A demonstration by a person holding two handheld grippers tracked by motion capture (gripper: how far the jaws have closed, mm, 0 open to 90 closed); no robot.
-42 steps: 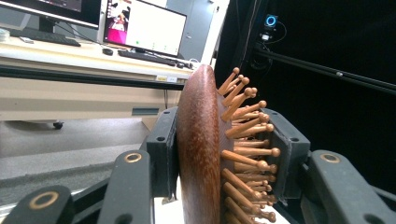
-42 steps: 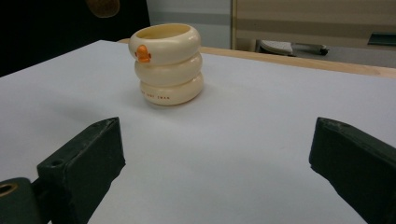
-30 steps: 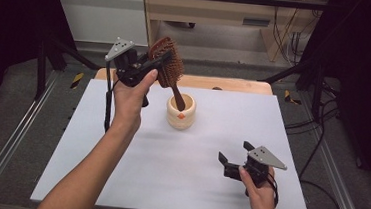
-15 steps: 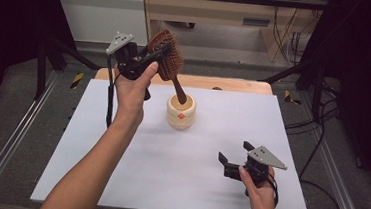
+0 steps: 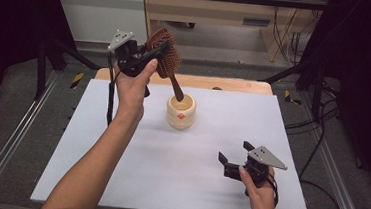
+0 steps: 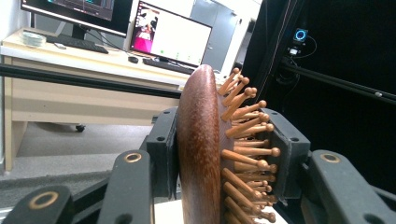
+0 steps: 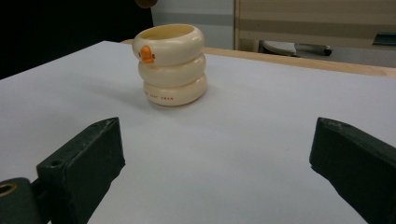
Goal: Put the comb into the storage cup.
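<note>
— Hairbrush [image 5: 164,57]: wooden, clamped by its head in the left tool [image 5: 149,57], raised above the surface [image 5: 118,169], handle slanting down toward the mouth of the cream holder [image 5: 181,111].

— Seen close from the left gripper view?

— Smooth back of the head against one pad, wooden pins [image 6: 243,140] against the other.

— And the right tool [image 5: 233,158]?

— Released, jaws spread wide with nothing between, low over the near right of the surface, facing the holder with its orange duck bill [image 7: 147,53].
</note>
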